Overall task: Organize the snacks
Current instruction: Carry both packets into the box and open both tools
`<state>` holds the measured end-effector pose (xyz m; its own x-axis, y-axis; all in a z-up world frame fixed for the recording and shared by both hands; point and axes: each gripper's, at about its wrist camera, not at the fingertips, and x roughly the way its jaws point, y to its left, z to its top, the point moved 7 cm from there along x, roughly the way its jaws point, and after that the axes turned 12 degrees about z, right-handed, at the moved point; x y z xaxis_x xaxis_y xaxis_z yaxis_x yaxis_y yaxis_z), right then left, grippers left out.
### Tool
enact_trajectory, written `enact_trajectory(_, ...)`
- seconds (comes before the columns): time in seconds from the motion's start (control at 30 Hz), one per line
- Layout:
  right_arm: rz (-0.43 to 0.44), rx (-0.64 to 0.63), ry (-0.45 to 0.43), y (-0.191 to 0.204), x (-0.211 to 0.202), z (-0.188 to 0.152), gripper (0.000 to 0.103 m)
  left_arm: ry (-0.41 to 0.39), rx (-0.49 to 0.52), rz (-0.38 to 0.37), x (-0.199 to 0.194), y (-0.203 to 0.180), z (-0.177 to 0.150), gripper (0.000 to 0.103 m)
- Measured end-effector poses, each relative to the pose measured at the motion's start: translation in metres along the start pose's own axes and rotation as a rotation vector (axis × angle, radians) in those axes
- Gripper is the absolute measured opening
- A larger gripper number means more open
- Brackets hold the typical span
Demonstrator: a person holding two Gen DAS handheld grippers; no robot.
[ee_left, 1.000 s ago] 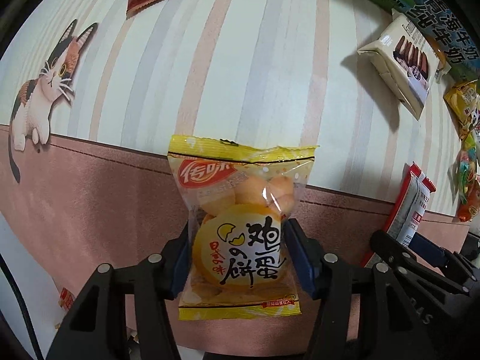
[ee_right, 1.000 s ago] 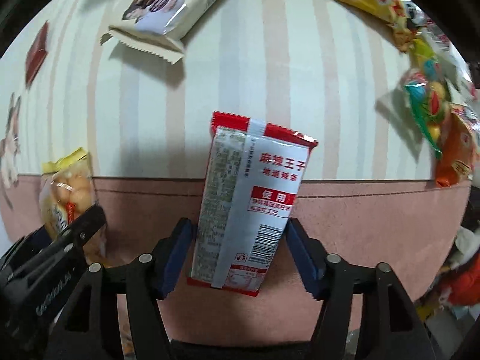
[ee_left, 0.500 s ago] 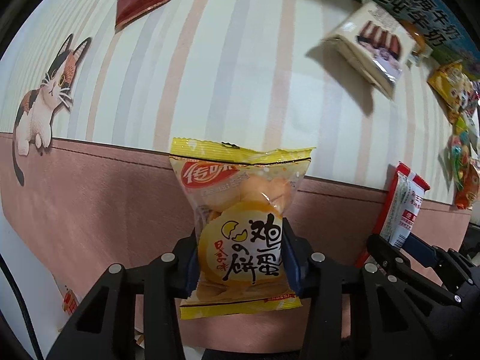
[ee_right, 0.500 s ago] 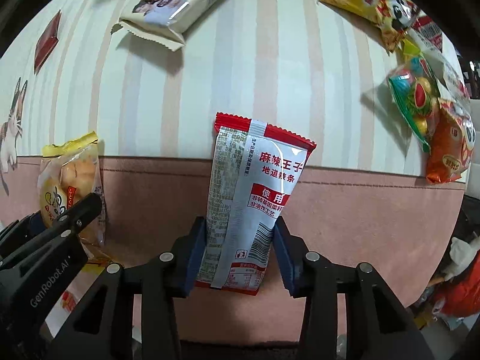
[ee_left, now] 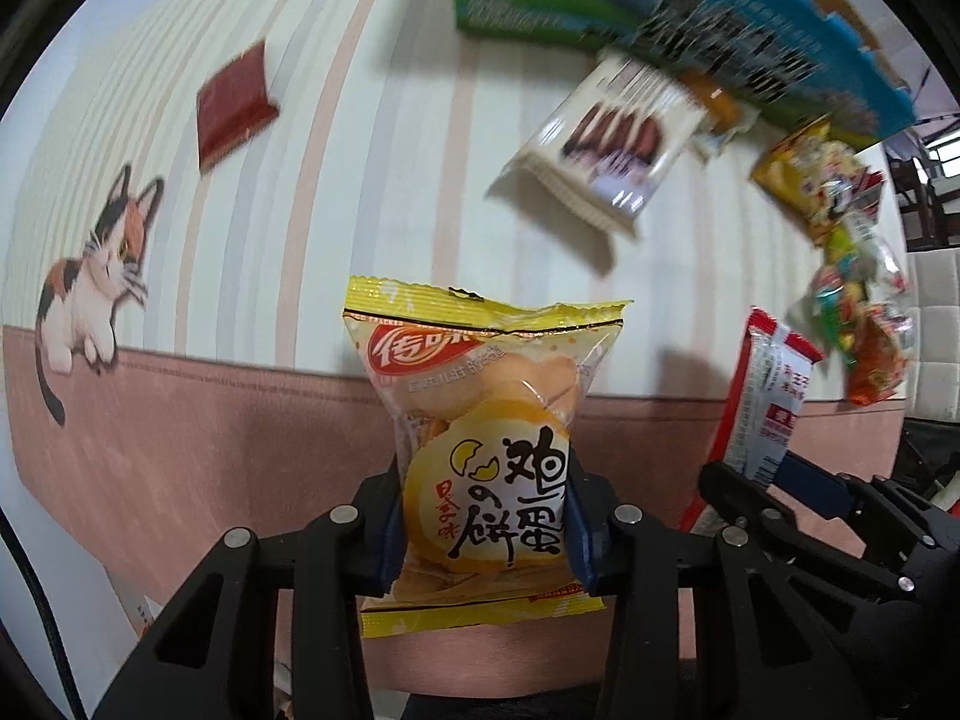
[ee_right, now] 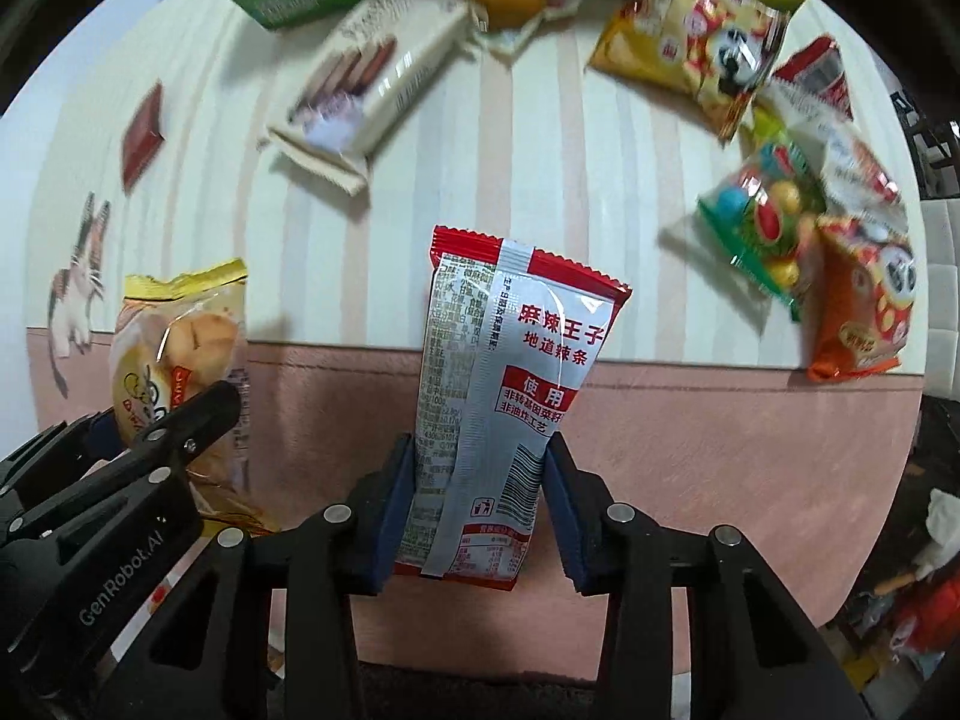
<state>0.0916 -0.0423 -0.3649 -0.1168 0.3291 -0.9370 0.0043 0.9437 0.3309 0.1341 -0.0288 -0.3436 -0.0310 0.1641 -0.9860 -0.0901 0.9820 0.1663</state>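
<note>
My left gripper (ee_left: 483,516) is shut on a yellow egg-biscuit packet (ee_left: 480,420) and holds it upright above the pink band of the table mat. My right gripper (ee_right: 480,498) is shut on a red-and-silver spicy-strip packet (ee_right: 498,384), also upright. Each gripper shows in the other's view: the right one with its packet (ee_left: 768,402) at the right, the left one with the yellow packet (ee_right: 180,348) at the left.
On the striped mat (ee_right: 480,180) lie a white cookie pack (ee_left: 606,144), a dark red sachet (ee_left: 234,102), a green-blue carton (ee_left: 660,6) at the back, and a heap of colourful snack bags (ee_right: 798,210) at the right. A cat picture (ee_left: 96,282) is printed at left.
Both grippers have lifted and tilted back with their packets, so more of the far table and the carton shows. The jaws have closed tighter on both packets.
</note>
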Motion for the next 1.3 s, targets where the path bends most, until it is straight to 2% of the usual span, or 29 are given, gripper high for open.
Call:
enact_trajectory(0.17,0.042,-0.011,-0.053,-0.007,-0.034,0.002,0.044,-0.056,0.015,-0.031,-0.038,-0.017,0.018,0.038)
enact_trajectory(0.27,0.068,-0.015,-0.09,-0.013,-0.063,0.014,0.044,-0.091,0.029,-0.064,-0.059,-0.015,0.033,0.038)
enact_trajectory(0.4,0.091,-0.03,-0.152,-0.016,-0.108,0.05,0.044,-0.137,0.047,-0.108,-0.088,-0.01,0.059,0.038)
enact_trajectory(0.53,0.099,-0.046,-0.215,-0.023,-0.149,0.093,0.044,-0.163,0.056,-0.151,-0.119,-0.014,0.1,0.038)
enact_trajectory(0.7,0.087,-0.069,-0.276,-0.036,-0.19,0.147,0.044,-0.206,0.071,-0.126,-0.141,-0.018,0.163,0.038)
enact_trajectory(0.87,0.027,-0.096,-0.295,-0.05,-0.199,0.231,0.044,-0.219,0.083,-0.059,-0.139,-0.012,0.227,0.038)
enact_trajectory(1.03,-0.04,-0.112,-0.253,-0.075,-0.188,0.295,0.044,-0.192,0.11,0.032,-0.116,-0.009,0.286,0.038)
enact_trajectory(1.3,-0.154,-0.133,-0.165,-0.11,-0.148,0.375,0.044,-0.093,0.127,0.117,-0.06,-0.007,0.339,0.039)
